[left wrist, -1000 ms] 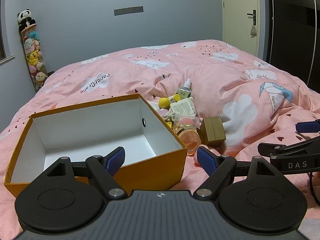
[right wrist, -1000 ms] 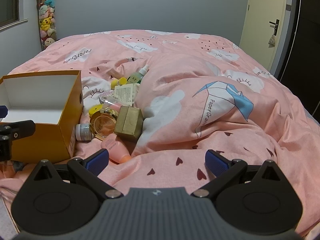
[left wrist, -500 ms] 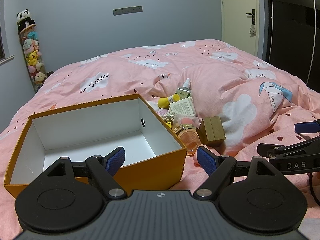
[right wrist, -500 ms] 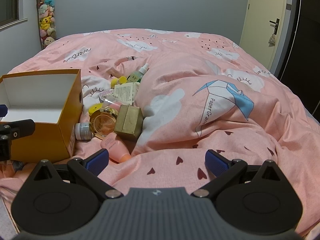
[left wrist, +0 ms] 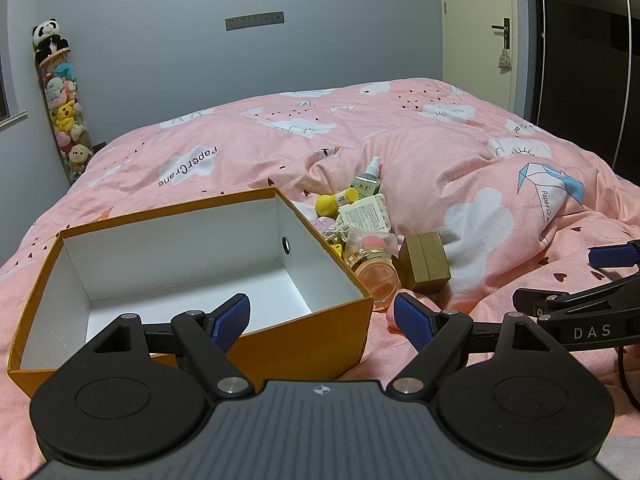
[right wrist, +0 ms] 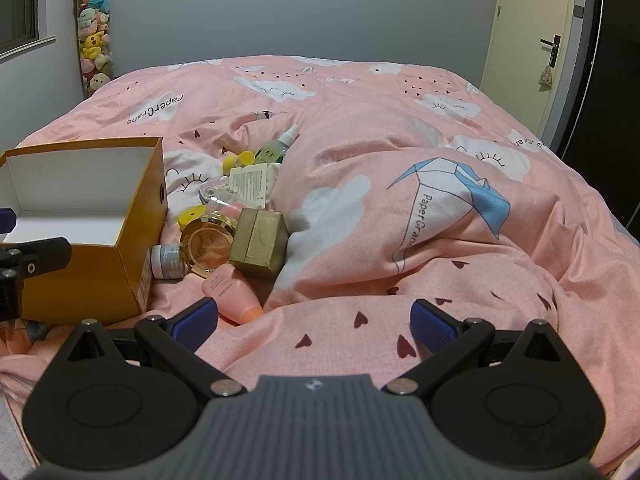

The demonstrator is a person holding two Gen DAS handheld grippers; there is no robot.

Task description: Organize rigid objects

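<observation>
An open orange box [left wrist: 336,332] with a white, empty inside lies on the pink bed; it also shows in the right wrist view [right wrist: 136,208]. Beside its right wall lies a heap of small items: a gold cube box [right wrist: 260,242], a round gold compact [right wrist: 206,246], a pink tube [right wrist: 230,292], a small grey jar [right wrist: 168,260], a green spray bottle [right wrist: 276,146], a yellow-capped bottle [left wrist: 334,202] and a white labelled pack [left wrist: 366,214]. My left gripper [left wrist: 322,318] is open over the box's near right corner. My right gripper [right wrist: 314,320] is open and empty, above the duvet right of the heap.
The pink duvet [right wrist: 420,184] rises in a thick fold right of the heap. A tube of plush toys [left wrist: 62,112] stands at the far left wall. A door [right wrist: 532,48] and a dark wardrobe [left wrist: 584,56] are at the right.
Both views have shifted only slightly. Both grippers stay open and nothing on the bed has moved.
</observation>
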